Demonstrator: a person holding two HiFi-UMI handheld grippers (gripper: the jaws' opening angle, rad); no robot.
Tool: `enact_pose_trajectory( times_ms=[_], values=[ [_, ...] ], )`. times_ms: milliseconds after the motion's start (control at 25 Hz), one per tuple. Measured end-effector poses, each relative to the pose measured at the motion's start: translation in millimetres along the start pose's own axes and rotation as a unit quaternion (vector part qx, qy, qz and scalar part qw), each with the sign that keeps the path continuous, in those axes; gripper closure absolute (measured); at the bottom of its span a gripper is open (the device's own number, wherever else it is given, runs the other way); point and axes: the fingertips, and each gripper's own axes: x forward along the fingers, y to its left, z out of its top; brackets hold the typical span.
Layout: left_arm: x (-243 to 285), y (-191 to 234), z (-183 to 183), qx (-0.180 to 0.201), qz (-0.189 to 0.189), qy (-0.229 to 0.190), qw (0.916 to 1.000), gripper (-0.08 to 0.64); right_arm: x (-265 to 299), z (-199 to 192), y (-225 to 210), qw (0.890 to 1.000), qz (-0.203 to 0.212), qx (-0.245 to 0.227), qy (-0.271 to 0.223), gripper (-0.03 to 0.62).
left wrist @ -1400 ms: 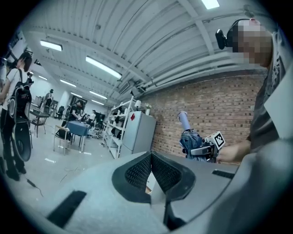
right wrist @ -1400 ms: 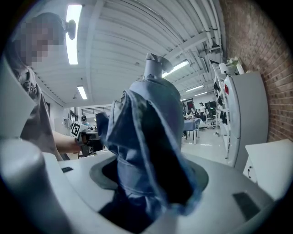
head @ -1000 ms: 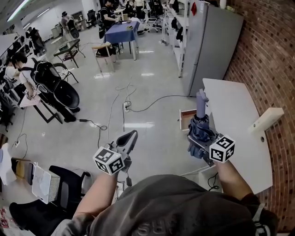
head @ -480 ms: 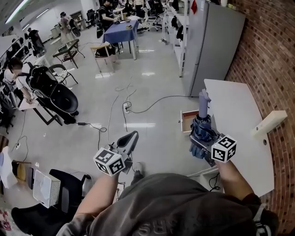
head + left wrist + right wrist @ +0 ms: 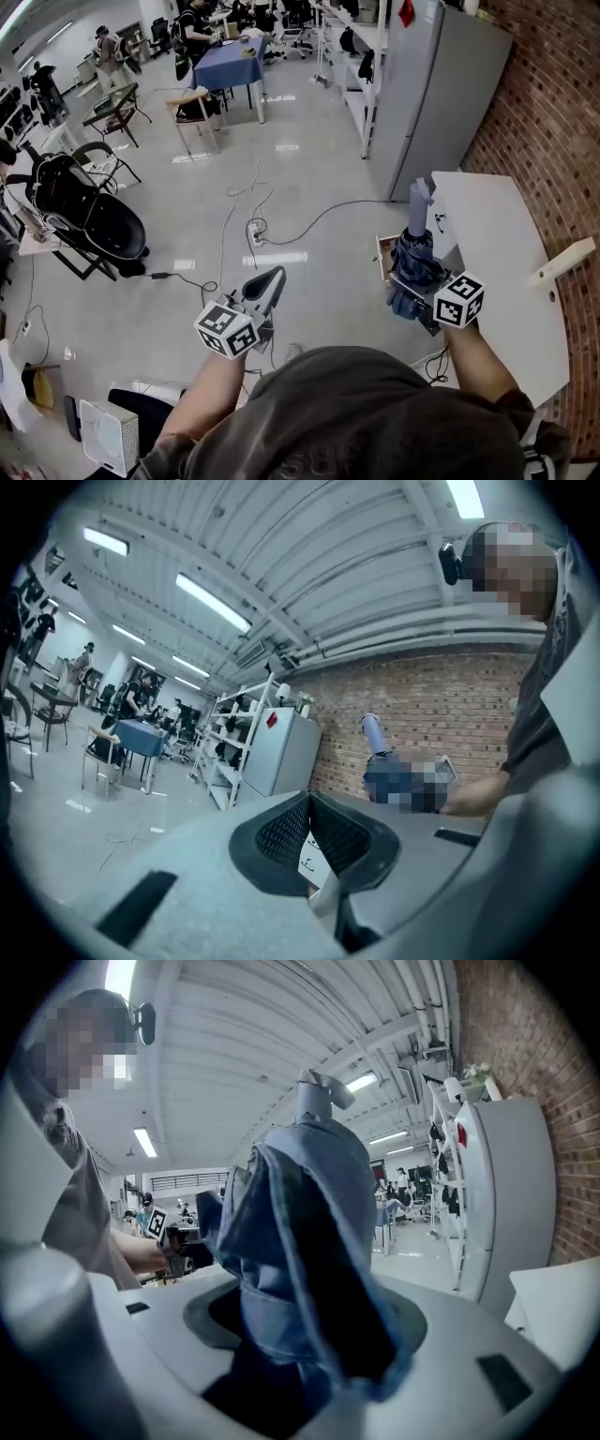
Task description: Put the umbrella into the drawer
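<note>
– Closer to the white worktop [image 5: 511,253] than a second ago, is that it?
– Yes. The person has stepped forward with both tools. The worktop and the tall grey cabinet [image 5: 441,103] at its far end now fill more of the right side, along the brick wall [image 5: 553,122].
– And the drawer [image 5: 383,255]?
– It stands pulled open at the worktop's left edge, small, with a pale wooden inside. Part of it is hidden behind the umbrella [image 5: 412,267].
– So the umbrella is not in it yet.
– No. It is in the air, just near of the drawer in the head view, carried by the right tool [image 5: 411,286].
– How does it look?
– Folded, with loose blue-grey cloth bunched in uneven pleats and a strap wrapped round its middle. A pale lilac stub end points to the far side.
– How does the right tool hold it?
– Its jaws stand fairly wide, clamped on the thick bundle of cloth, which fills the gap in the right gripper view [image 5: 300,1241].
– And the left tool [image 5: 269,281]?
– It is well apart, over the floor on the left. Its dark ribbed pads [image 5: 281,832] are pressed together at the tips, with nothing between them.
</note>
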Motion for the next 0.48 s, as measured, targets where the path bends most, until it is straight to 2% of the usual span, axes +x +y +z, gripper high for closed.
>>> enact_pose_trajectory(
  times_ms=[240, 480],
  values=[
    [1, 114, 33, -0.006, -0.005, 0.009, 0.9999, 0.560, 108, 42, -4, 1.000, 0.000, 0.009, -0.006, 0.334],
    [6, 186, 36, -0.013, -0.010, 0.019, 0.9997, 0.560, 181, 60, -23, 1.000, -0.007, 0.021, -0.007, 0.334]
  ],
)
